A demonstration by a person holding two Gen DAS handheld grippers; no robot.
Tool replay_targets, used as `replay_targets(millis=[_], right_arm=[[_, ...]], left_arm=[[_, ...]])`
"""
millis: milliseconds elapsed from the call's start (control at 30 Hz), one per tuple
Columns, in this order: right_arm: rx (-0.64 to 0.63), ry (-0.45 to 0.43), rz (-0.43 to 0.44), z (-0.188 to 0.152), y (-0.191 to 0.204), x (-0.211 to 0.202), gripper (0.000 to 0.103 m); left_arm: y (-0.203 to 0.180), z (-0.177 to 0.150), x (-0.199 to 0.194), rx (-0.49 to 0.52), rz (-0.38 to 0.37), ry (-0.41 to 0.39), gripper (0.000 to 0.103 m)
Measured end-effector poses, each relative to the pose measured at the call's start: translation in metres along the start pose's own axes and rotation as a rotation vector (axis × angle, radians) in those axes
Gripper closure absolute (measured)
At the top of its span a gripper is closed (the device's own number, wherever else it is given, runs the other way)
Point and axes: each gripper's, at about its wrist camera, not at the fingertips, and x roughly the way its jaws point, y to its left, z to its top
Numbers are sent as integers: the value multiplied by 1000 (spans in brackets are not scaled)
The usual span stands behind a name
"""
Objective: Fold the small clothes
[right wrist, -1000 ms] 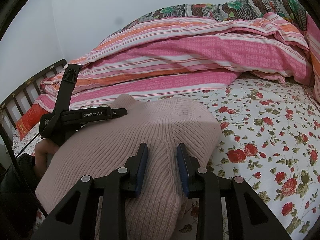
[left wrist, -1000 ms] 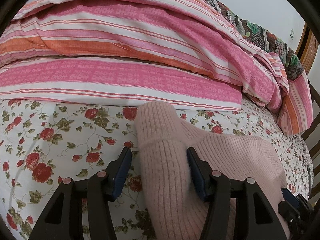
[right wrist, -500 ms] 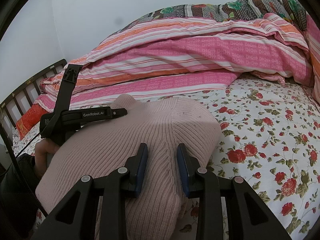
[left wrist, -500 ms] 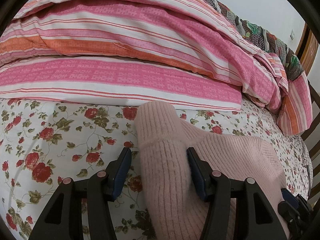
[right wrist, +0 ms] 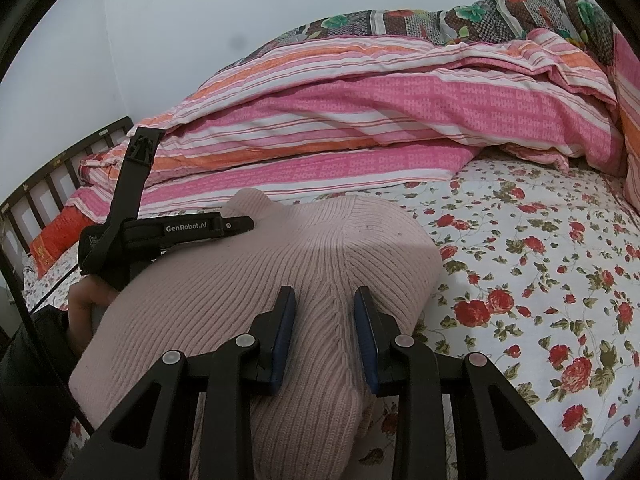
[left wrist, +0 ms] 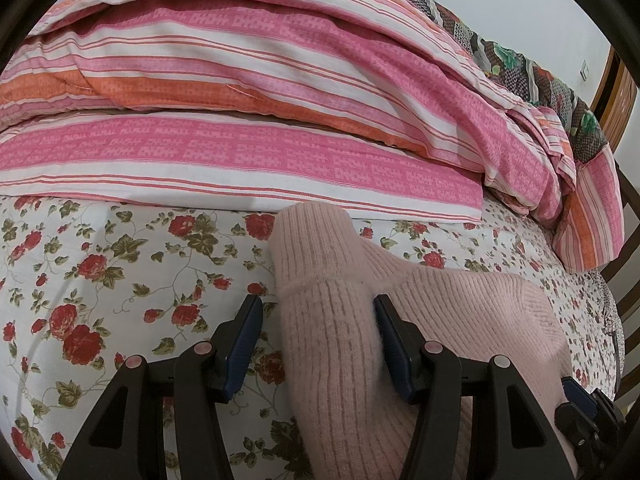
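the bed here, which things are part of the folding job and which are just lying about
Part of the job:
pale pink ribbed knit sweater
left claw
right claw

Just lying about:
pink and orange striped quilt
dark patterned blanket
rose-print bedsheet

— What covers the bed?
— A white sheet [left wrist: 120, 264] printed with red roses.
— And behind it?
— A folded quilt [left wrist: 248, 92] in pink, orange and white stripes, heaped along the far side. A darker patterned blanket [right wrist: 440, 20] lies on top of it.
— Anything else?
— A dark slatted bed rail [right wrist: 48, 176] at the left, and a plain pale wall [right wrist: 160, 40].
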Motion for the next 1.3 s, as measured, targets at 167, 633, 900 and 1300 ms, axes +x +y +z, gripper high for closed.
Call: replay_targets(millis=[167, 633, 900, 1300], right_arm=[[1, 0, 1, 0, 0, 0, 72], [-7, -7, -14, 0, 1, 0, 72], [15, -38, 17, 0, -3, -6, 71], [47, -58, -35, 1, -10, -6, 65]], left_arm=[[0, 0, 0, 0, 0, -1, 47], [0, 0, 1, -6, -9, 3, 46], [-1, 0, 0, 4, 3, -4, 46], [-23, -20, -33, 112, 45, -38, 44]])
